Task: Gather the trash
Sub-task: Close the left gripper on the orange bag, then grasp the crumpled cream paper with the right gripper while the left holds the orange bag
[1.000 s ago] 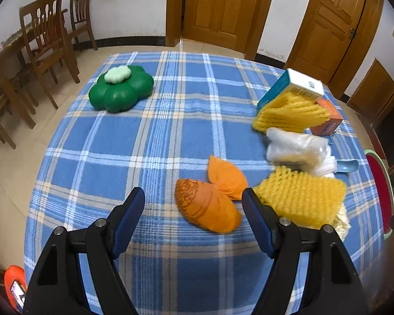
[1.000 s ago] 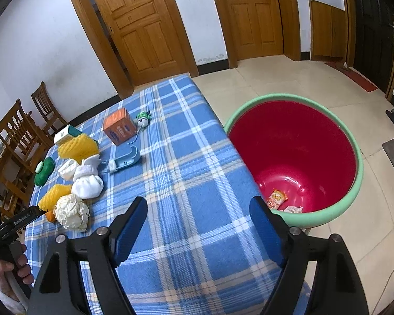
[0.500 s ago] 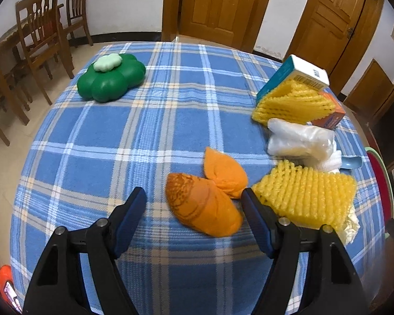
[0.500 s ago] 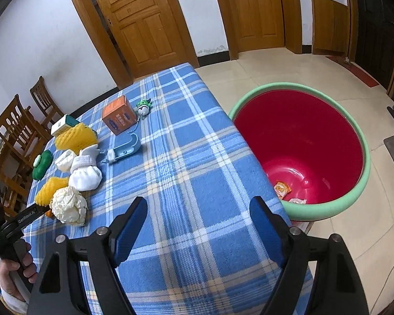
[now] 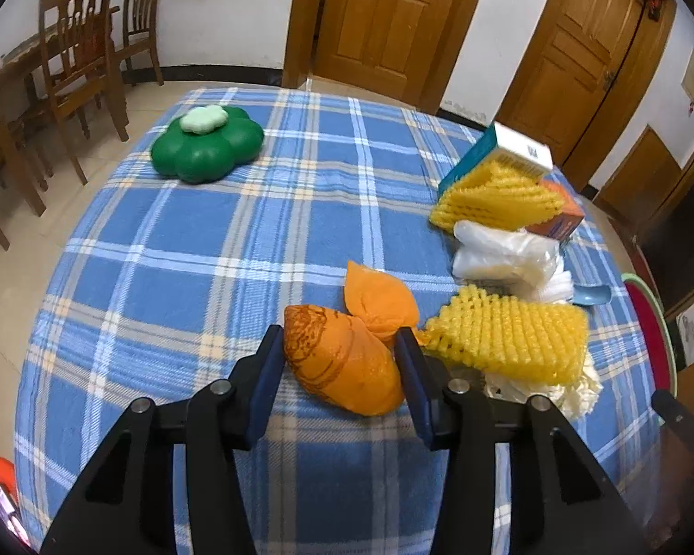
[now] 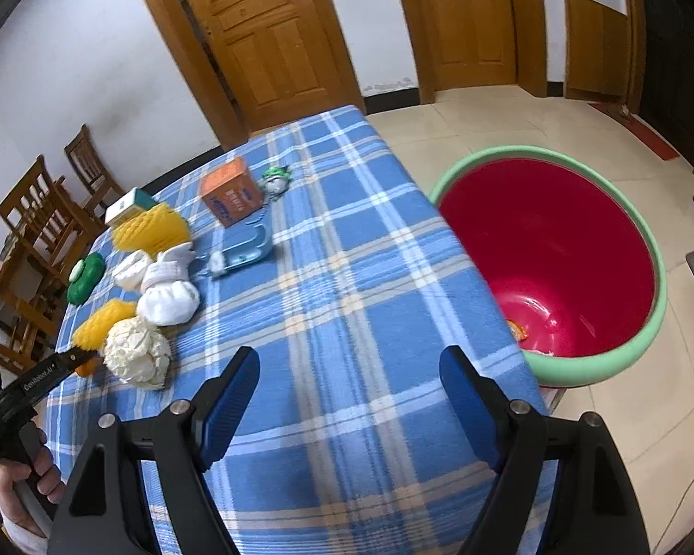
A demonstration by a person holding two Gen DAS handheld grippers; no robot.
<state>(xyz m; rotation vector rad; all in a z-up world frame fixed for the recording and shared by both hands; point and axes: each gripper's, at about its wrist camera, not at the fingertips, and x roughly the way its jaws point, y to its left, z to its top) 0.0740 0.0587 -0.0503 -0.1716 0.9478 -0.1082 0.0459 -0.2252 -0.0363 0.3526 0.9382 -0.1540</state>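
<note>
Orange peel [image 5: 342, 365] btwn closing left gripper [image 5: 340, 347] fingers; contact unclear.

At the lower centre of the frame, an orange wrapper [image 5: 342, 363] is flanked by the blue pads of the left tongs [image 5: 340, 351], whose jaws have just been closing; whether the pads press on it cannot be told. The wrapper is laid on the blue plaid desk [image 5: 199, 249]. A yellow foam net [image 5: 509, 335] is seen just right of it, and a green flower-shaped object [image 5: 206, 150] at the upper left.
</note>
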